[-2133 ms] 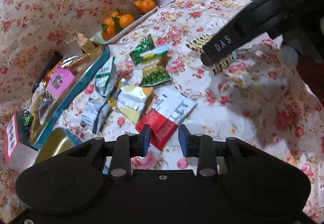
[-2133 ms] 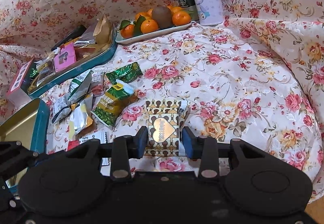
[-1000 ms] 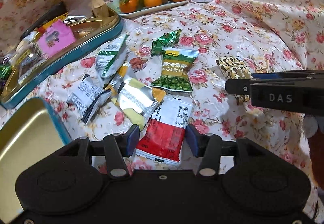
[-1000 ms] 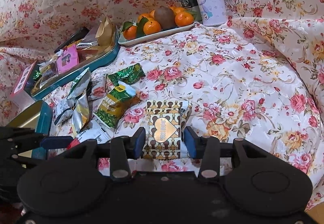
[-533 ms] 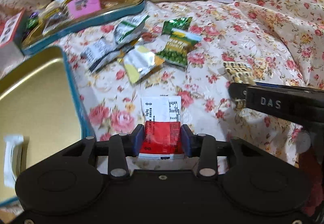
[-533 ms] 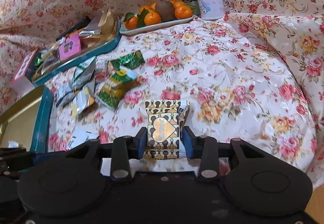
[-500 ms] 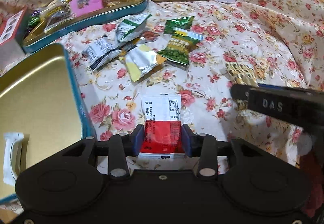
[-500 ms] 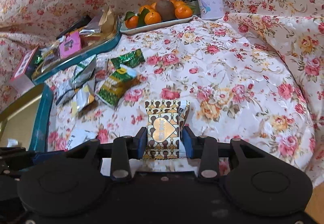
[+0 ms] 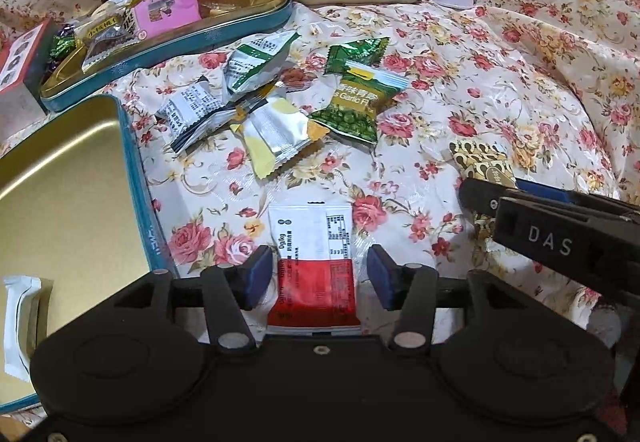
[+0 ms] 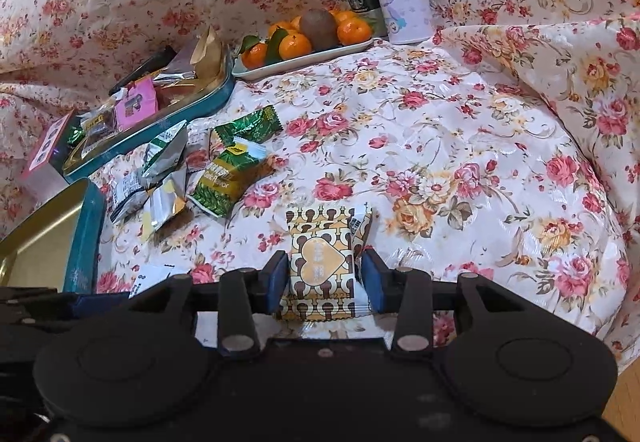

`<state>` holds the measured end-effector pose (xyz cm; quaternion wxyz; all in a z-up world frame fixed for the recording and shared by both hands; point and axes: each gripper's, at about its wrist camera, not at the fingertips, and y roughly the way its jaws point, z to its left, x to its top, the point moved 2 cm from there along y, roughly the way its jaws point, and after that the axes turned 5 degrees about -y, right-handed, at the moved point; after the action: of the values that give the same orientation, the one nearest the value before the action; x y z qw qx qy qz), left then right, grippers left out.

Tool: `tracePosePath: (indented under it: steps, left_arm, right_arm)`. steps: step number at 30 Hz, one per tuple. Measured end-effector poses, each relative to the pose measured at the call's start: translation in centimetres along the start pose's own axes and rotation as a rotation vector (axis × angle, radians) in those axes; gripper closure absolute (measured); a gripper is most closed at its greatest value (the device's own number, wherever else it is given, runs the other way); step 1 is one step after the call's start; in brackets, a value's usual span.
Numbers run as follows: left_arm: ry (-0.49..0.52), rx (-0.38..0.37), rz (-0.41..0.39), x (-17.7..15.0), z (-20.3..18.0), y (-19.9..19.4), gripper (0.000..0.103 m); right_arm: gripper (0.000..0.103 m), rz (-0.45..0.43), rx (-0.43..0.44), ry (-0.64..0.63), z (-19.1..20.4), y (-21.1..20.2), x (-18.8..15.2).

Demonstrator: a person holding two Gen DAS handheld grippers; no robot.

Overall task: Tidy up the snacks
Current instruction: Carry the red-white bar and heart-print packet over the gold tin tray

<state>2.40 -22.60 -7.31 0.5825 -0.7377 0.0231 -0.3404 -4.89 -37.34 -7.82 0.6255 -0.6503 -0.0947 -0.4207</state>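
Snacks scattered on floral cloth. Red-and-white sachet point(image 9: 314, 262), flat and glossy, between released left tongs point(image 9: 318, 276), pads clear of its edges. Brown-and-gold patterned packet point(image 10: 322, 264), square with heart emblem, clenched in right tongs point(image 10: 324, 276), held low and level. Crinkled foil packets: green peas bag point(image 9: 358, 106), yellow-silver pouch point(image 9: 276, 134). Gold-lined teal tin point(image 9: 138, 178) at left.

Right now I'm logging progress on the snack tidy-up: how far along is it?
Early to midway. Done: several snacks lie in the far teal tin, one white packet in the near gold tray. In hand: the right gripper clamps the heart-print packet; the open left gripper straddles the red-and-white packet. Left: the loose packets on the cloth, including the green garlic peas.
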Motion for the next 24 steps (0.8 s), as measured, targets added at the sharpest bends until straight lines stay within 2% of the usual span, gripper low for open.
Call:
tracePosePath:
  steps: [4, 5, 6, 9, 13, 24]
  left_arm:
    - [-0.012, -0.003, -0.001, 0.1, 0.2, -0.1, 0.045]
    - [-0.023, -0.001, -0.005, 0.1, 0.3, -0.1, 0.049]
    - [-0.031, 0.007, -0.011, 0.1, 0.5, -0.2, 0.056]
    - [-0.065, -0.004, -0.014, 0.2, 1.0, -0.4, 0.061]
    - [-0.113, -0.020, -0.013, 0.4, 1.7, -0.8, 0.061]
    - [-0.148, -0.001, -0.178, 0.8, 4.1, -7.0, 0.061]
  right_arm:
    - [0.058, -0.005, -0.002, -0.031, 0.4, 0.1, -0.1]
    - [0.058, -0.007, -0.003, -0.037, 0.4, 0.1, -0.1]
    - [0.058, -0.008, -0.005, -0.047, 0.5, 0.1, -0.2]
    - [0.063, -0.007, -0.020, -0.086, 0.8, 0.2, -0.2]
    - [0.064, -0.005, -0.015, -0.076, 0.6, 0.0, -0.1]
    - [0.064, -0.069, 0.056, -0.013, 1.1, -3.0, 1.7]
